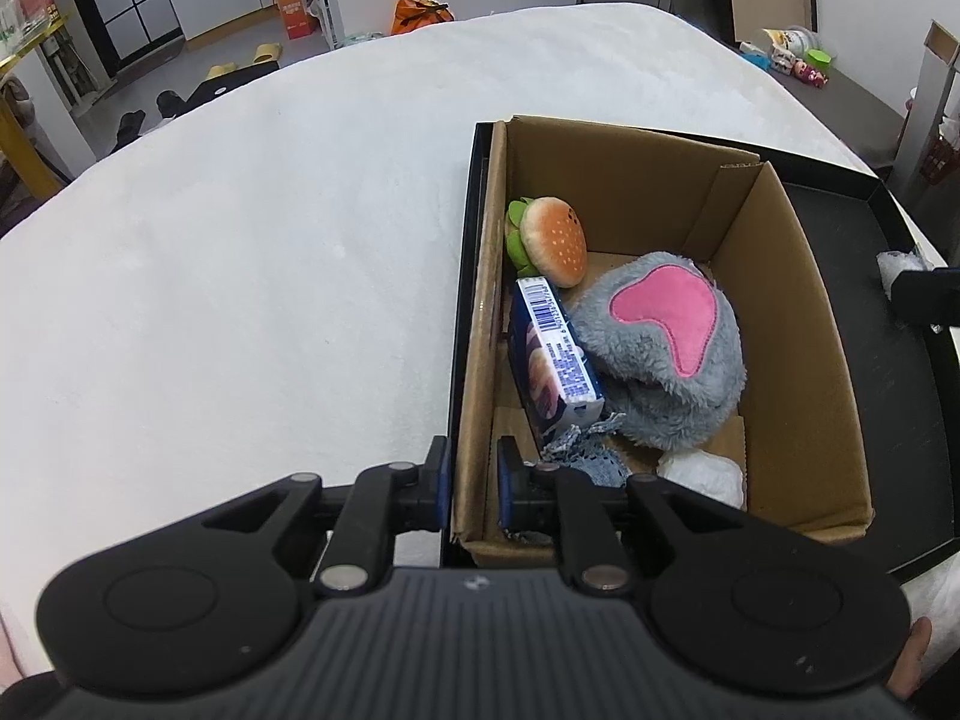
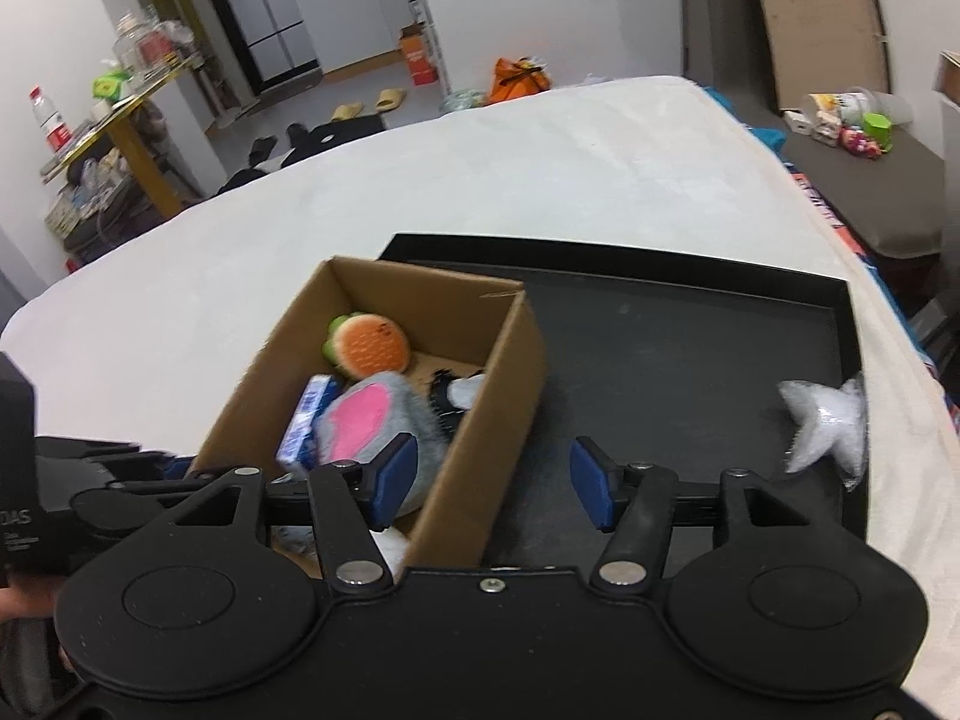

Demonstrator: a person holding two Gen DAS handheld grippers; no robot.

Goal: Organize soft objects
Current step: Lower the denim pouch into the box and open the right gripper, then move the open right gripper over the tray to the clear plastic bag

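Note:
A cardboard box (image 1: 798,324) stands in a black tray (image 1: 900,420) on a white bed. In the box lie a burger plush (image 1: 555,240), a grey plush with a pink patch (image 1: 666,354), a blue printed carton (image 1: 555,354), a scrap of blue cloth (image 1: 591,450) and a white soft lump (image 1: 702,474). My left gripper (image 1: 474,480) is shut on the box's near left wall, one finger outside and one inside. My right gripper (image 2: 492,480) is open astride the right wall of the box (image 2: 264,372), with one finger over the grey plush (image 2: 360,414). A white star plush (image 2: 828,426) lies in the tray (image 2: 690,360).
The white bedcover (image 1: 240,276) spreads left of and behind the tray. Beyond the bed are a floor with slippers (image 2: 390,99), an orange bag (image 2: 519,78) and a cluttered yellow-framed shelf (image 2: 108,120). A dark bench with toys (image 2: 852,120) stands on the right.

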